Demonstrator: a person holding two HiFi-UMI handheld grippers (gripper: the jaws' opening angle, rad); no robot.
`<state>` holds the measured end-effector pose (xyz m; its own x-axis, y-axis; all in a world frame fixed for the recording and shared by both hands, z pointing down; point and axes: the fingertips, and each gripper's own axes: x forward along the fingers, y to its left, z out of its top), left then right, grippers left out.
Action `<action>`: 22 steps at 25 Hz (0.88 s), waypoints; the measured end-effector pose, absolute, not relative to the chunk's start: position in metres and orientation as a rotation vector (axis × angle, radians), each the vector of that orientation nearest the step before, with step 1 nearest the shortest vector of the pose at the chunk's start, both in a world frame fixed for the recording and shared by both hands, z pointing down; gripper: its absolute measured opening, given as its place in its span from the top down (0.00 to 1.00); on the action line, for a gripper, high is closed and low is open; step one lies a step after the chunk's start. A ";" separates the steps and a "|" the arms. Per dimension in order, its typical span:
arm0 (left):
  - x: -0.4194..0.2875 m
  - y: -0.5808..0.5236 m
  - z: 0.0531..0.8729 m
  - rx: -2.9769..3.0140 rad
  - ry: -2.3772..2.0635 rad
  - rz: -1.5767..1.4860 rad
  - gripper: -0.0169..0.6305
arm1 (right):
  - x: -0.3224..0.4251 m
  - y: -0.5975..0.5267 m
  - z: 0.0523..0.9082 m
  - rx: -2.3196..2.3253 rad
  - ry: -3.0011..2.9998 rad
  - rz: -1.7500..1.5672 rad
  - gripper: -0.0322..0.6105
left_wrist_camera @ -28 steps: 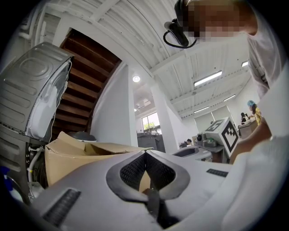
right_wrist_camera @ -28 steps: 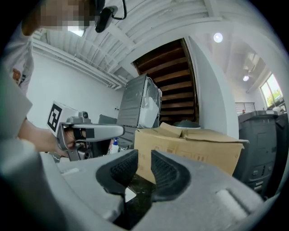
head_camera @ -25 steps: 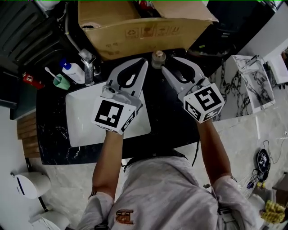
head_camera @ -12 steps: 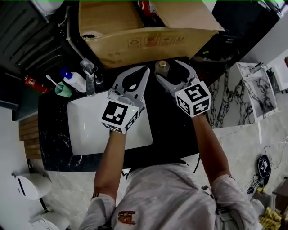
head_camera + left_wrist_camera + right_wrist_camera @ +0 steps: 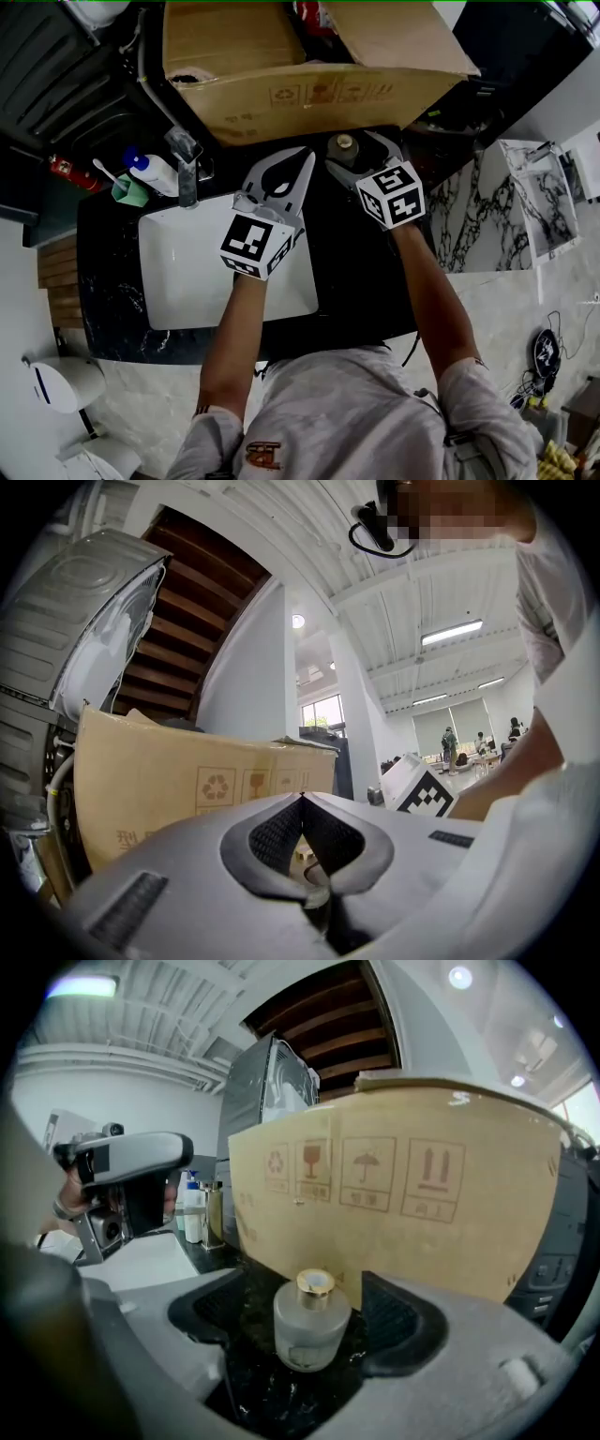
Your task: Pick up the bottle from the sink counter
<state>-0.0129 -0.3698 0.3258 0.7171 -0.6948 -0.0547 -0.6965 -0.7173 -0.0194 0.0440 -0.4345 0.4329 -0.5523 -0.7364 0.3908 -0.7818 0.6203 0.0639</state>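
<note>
Bottle (image 5: 309, 1327), frosted glass with a gold collar, stands upright on the black marble counter (image 5: 361, 267), to the right of the white sink basin (image 5: 178, 277) and just in front of the cardboard box (image 5: 309, 89). The box wall is near behind it, so little room on that side; the counter toward the person is open. Right gripper (image 5: 358, 148): jaws wide and just been opening, one on each side of the bottle. In the right gripper view, dark counter shows between each pad and the glass, so no contact on either side. The gap looks a bit wider on that view's left than on its right. Left gripper (image 5: 302, 156): tips pressed together with nothing between them, only the small hollow behind the tips. It is held above the basin's right edge, pointing at the box, just beside the right gripper and apart from the bottle. Faucet (image 5: 186, 155), white pump bottle (image 5: 152, 169) and green cup (image 5: 128, 190) are grouped at the basin's far left corner, well apart from both grippers.
</note>
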 end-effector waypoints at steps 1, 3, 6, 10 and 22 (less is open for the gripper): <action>-0.013 -0.371 0.328 -2.878 1.167 0.063 0.97 | 0.044 -0.437 0.439 1.203 -2.459 0.179 0.37; -0.012 -0.374 0.332 -2.882 1.167 0.057 0.97 | 0.043 -0.440 0.449 1.183 -2.447 0.205 0.35; -0.012 -0.377 0.337 -2.889 1.167 0.051 0.97 | 0.043 -0.446 0.462 1.163 -2.429 0.232 0.35; -0.011 -0.380 0.345 -2.902 1.170 0.038 0.97 | 0.043 -0.453 0.472 1.153 -2.419 0.259 0.35; -0.013 -0.378 0.359 -2.921 1.177 0.009 0.97 | 0.039 -0.464 0.498 1.121 -2.413 0.338 0.35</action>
